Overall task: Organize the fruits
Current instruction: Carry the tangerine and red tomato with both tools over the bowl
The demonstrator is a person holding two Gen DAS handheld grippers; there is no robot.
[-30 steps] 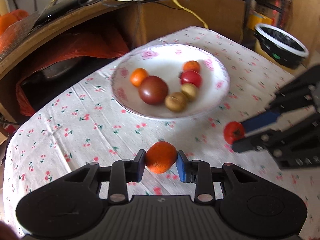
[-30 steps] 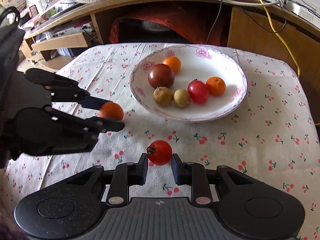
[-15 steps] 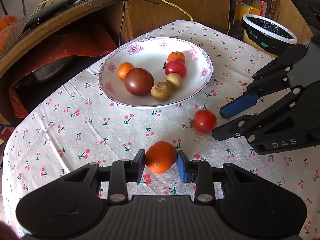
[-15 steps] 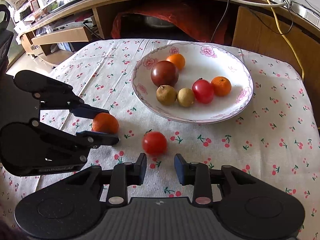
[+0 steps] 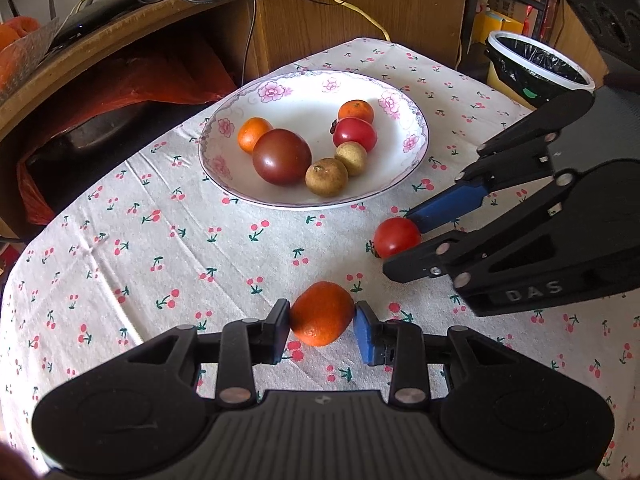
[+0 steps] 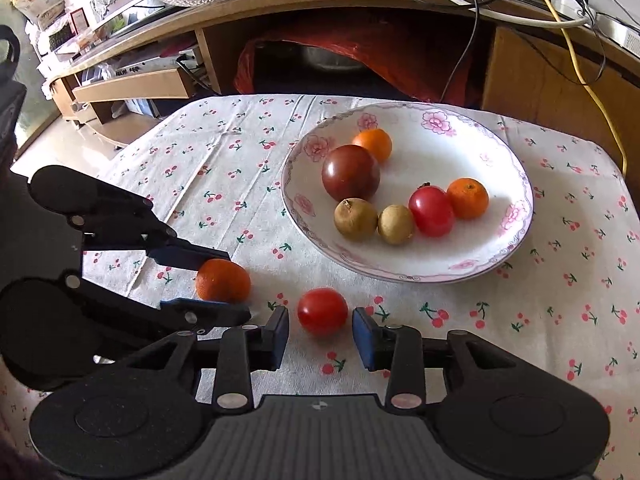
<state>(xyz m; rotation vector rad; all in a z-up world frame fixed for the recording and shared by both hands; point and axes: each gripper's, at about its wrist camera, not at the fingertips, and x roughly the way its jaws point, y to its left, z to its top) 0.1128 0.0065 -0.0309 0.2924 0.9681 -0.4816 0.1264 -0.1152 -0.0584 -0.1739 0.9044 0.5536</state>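
While the left gripper (image 5: pixel 322 322) is clamped on a round orange mandarin (image 5: pixel 322 313) before the white flowered ceramic plate (image 5: pixel 416 148), the right gripper (image 6: pixel 320 332) stands apart around a small red tomato (image 6: pixel 322 311).

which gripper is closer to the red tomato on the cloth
Right. The right hand-held gripper has its open fingers on either side of the red tomato, with gaps showing. The left hand-held gripper sits off to the side, clamped on the orange.

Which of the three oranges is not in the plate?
The orange held by the left gripper above the tablecloth; the other two lie in the plate.
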